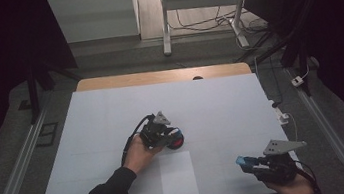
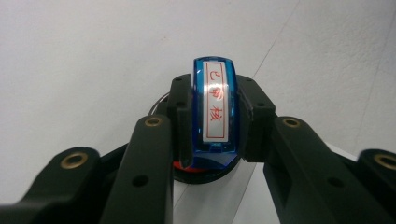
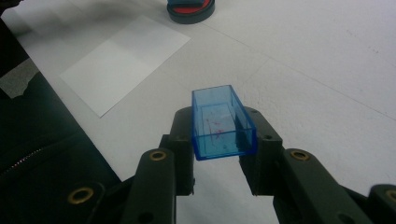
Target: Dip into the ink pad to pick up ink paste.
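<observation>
Near the middle of the white tabletop (image 1: 112, 115), the person's left arm reaches forward in a dark sleeve, and the left gripper (image 1: 172, 136) points right, its jaws pinching a blue stamp (image 2: 215, 109) with a red-lettered label, held over a round red ink pad (image 1: 178, 141). At the near right edge, the right gripper (image 1: 243, 162) points left, held low and level, its jaws clamped on the stamp's clear blue cap (image 3: 222, 122), open side up. A white sheet of paper (image 1: 178, 175) lies between the two hands, near the front edge.

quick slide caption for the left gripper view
Left gripper shut on a blue stamp, pressing it into a round red ink pad on the white table.
</observation>
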`<state>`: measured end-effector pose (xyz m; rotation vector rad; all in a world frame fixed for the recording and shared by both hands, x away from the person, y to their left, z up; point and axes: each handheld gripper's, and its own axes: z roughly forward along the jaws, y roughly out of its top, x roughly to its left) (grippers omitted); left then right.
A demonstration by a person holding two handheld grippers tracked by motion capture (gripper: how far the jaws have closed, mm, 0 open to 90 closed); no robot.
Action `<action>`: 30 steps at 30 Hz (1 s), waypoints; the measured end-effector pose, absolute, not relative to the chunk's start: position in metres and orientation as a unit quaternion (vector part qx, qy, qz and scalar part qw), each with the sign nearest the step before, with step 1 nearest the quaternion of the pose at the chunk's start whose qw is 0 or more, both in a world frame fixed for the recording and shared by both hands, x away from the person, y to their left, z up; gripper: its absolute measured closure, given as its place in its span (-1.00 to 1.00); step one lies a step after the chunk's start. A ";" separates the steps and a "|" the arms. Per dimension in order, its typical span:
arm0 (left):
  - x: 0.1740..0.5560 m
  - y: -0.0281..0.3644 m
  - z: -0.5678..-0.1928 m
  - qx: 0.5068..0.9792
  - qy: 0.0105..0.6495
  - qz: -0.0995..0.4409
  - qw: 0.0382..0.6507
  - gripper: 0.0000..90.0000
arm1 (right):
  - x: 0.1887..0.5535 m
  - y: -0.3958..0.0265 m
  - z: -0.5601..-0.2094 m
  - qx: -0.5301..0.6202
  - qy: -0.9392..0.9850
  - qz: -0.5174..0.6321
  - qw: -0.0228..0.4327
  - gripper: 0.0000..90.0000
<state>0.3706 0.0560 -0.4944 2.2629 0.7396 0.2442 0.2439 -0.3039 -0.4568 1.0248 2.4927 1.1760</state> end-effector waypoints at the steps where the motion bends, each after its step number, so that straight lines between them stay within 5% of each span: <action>1: 0.370 0.055 -0.494 0.881 0.288 0.097 0.363 0.56 | 0.244 -0.304 -0.457 0.347 0.843 0.398 0.100 0.50; 10: 0.365 0.048 -0.492 0.889 0.280 0.119 0.343 0.56 | 0.244 -0.303 -0.457 0.348 0.844 0.395 0.102 0.50; 23: 0.379 0.064 -0.497 0.873 0.301 0.056 0.381 0.56 | 0.244 -0.304 -0.457 0.347 0.845 0.394 0.101 0.50; 30: 0.376 0.061 -0.496 0.877 0.290 0.074 0.375 0.56 | 0.244 -0.304 -0.457 0.347 0.843 0.398 0.100 0.50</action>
